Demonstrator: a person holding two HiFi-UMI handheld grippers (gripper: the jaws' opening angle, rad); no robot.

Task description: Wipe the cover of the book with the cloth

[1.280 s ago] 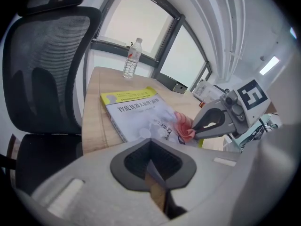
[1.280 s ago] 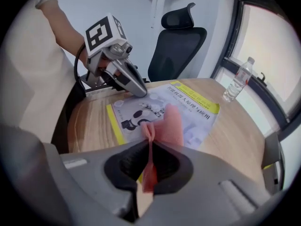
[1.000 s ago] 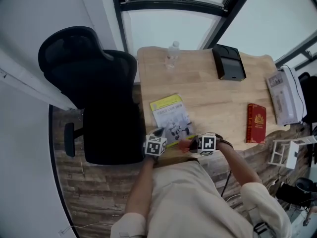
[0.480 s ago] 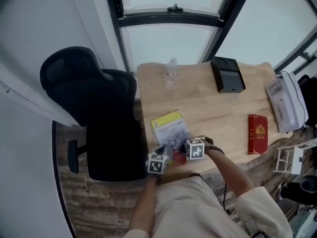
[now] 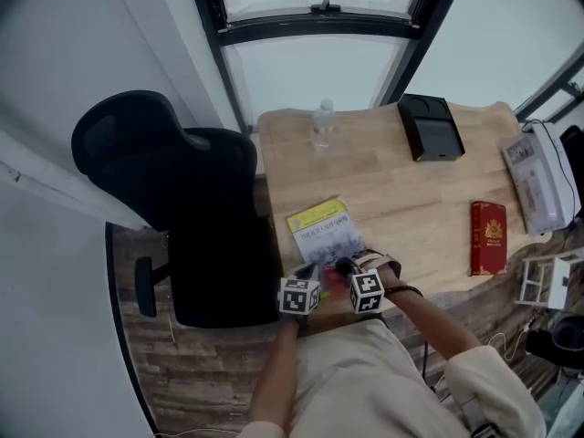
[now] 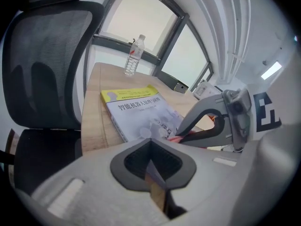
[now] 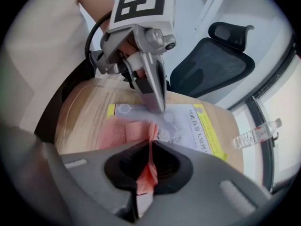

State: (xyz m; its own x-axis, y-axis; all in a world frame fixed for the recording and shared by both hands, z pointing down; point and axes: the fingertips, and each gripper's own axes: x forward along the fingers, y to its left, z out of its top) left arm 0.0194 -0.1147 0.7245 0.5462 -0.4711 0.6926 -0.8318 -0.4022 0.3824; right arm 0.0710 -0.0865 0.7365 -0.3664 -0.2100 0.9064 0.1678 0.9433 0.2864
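Observation:
A book with a grey and yellow cover lies flat near the front edge of the wooden table. My left gripper is shut, and in the right gripper view its tip rests on the near part of the cover. My right gripper is shut on a pink cloth, which spreads over the book's near corner. The head view shows the cloth between the two marker cubes. In the left gripper view the book lies ahead and the right gripper crosses from the right.
A water bottle stands at the table's far left. A black box sits at the far middle and a red book lies to the right. A white device is on the right edge. A black office chair stands left of the table.
My right gripper has moved left with the cloth, closer to the left gripper and onto the book's near end. The left gripper has stayed at the book's near edge.

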